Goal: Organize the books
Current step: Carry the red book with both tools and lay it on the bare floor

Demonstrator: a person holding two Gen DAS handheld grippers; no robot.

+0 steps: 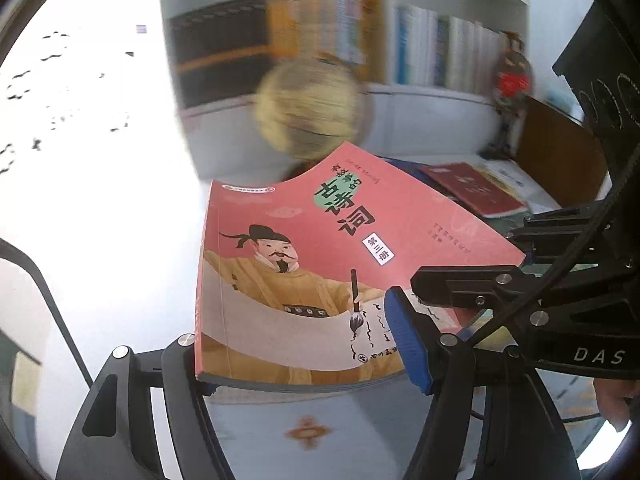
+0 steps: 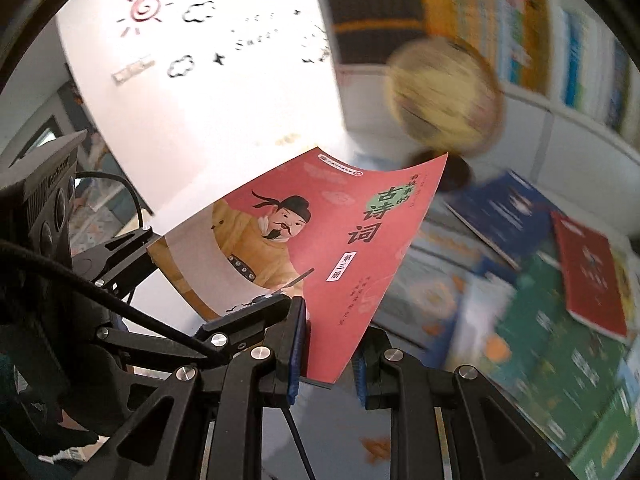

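We hold the pink book (image 1: 320,264) up off the table (image 1: 304,420), our left gripper (image 1: 304,352) clamped across its lower edge and our right gripper (image 2: 326,354) clamped on its near corner, so the limp cover stays flat for shelving. Other books (image 2: 560,280) lie scattered toward the table's far right corner, below the bookshelf (image 1: 420,92).
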